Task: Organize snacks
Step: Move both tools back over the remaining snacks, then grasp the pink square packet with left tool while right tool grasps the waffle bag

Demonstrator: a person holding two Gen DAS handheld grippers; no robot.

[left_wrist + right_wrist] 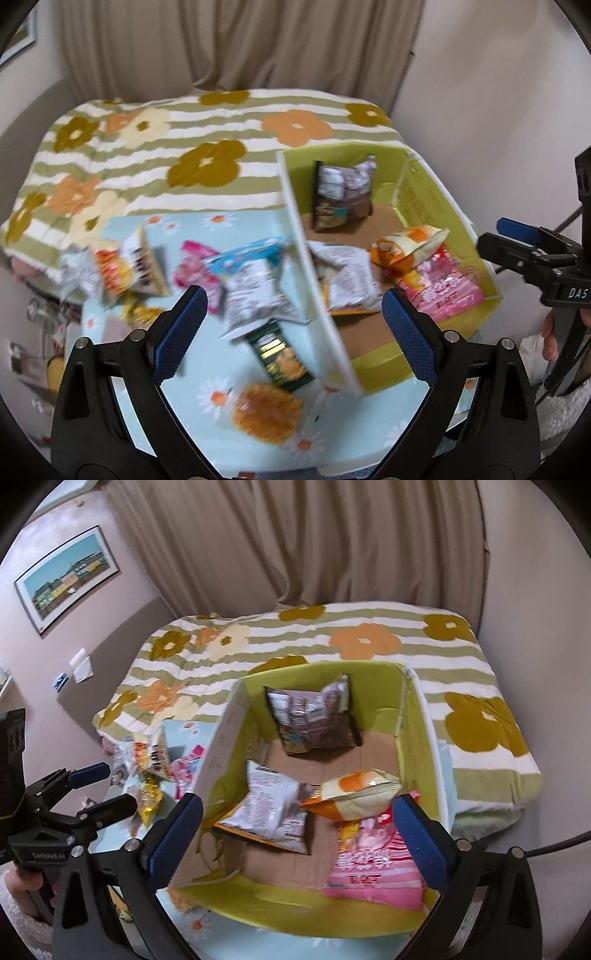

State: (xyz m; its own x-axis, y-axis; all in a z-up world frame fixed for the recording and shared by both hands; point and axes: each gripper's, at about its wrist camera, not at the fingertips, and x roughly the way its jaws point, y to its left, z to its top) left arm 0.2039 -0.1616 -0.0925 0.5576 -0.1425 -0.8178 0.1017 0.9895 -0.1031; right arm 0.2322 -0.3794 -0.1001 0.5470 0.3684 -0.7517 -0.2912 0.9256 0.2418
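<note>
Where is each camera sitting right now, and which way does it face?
Left wrist: on the left gripper, angled down at loose snack packets on the blue cloth; its open fingers, plus the right gripper, show.
Right wrist: on the right gripper, angled down into the green box; its open fingers, plus the left gripper, show.
Shared: box, pink packet, bedspread, curtain.

four snack bags (275, 806) in the box (417, 716), more packets (255, 291) on the cloth (192, 387) left of it
</note>
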